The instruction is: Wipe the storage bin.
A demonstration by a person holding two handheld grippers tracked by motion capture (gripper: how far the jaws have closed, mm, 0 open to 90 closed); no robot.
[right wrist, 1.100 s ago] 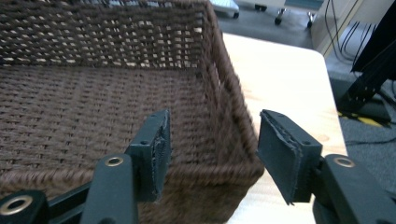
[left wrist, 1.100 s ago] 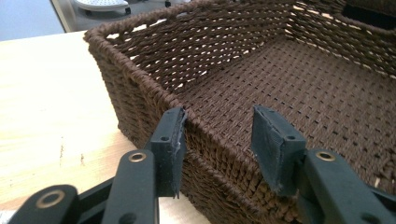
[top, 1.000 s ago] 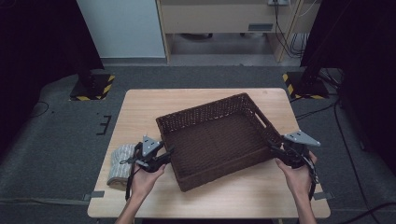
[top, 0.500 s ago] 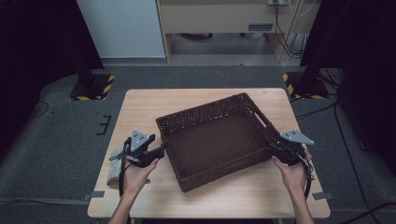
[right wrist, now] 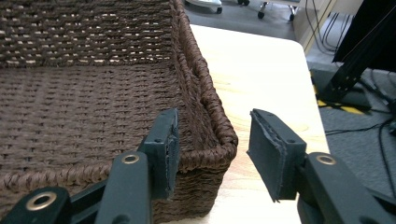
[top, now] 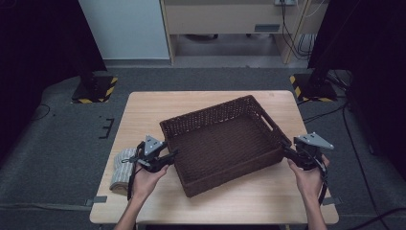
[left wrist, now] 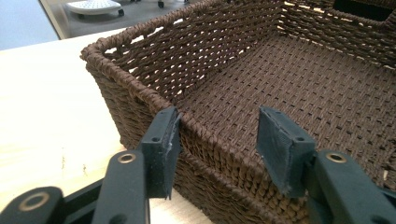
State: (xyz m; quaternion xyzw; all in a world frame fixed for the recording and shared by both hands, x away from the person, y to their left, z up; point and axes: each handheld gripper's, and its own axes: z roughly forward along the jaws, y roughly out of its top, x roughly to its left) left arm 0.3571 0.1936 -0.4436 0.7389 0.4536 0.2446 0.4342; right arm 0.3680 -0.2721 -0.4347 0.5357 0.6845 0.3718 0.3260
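Brown wicker basket [top: 225,139] — bare inside

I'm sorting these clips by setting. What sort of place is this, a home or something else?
Probably a lab or recording studio, not a home: grey carpet, black stands on hazard-striped bases, loose cables by a cabinet, and one bare wooden table holding a wicker basket.
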